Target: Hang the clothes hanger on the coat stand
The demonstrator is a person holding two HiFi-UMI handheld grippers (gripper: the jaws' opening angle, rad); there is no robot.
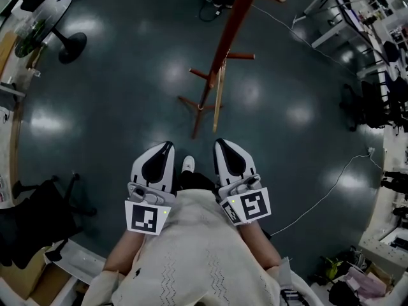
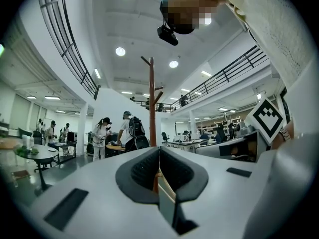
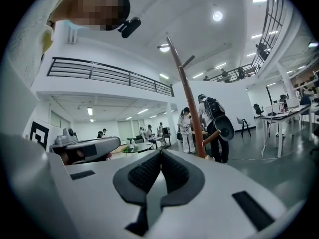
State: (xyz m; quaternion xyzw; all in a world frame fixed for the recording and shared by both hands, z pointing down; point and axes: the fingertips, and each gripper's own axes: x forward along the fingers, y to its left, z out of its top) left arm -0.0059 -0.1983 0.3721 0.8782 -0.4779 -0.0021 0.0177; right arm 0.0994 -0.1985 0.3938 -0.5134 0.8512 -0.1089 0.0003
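Note:
The red-brown coat stand [image 1: 220, 50] rises from the dark floor ahead of me, top centre in the head view. A pale wooden clothes hanger [image 1: 219, 97] hangs against its pole below a side peg [image 1: 241, 56]. Both grippers are held low, close to my body, well short of the stand. The left gripper [image 1: 167, 145] is shut and empty. The right gripper [image 1: 220, 143] is likewise shut and empty. The left gripper view looks over its shut jaws at the pole [image 2: 151, 103], with a pale wood strip [image 2: 167, 189] showing through the notch. The right gripper view has the pole [image 3: 192, 111] just right of its jaws.
A round table on a black base [image 1: 69, 46] stands at the far left. A black chair [image 1: 32, 218] is at the lower left. A white cable [image 1: 328, 193] runs across the floor at right, towards desks [image 1: 389, 43]. Several people [image 3: 209, 126] stand beyond the stand.

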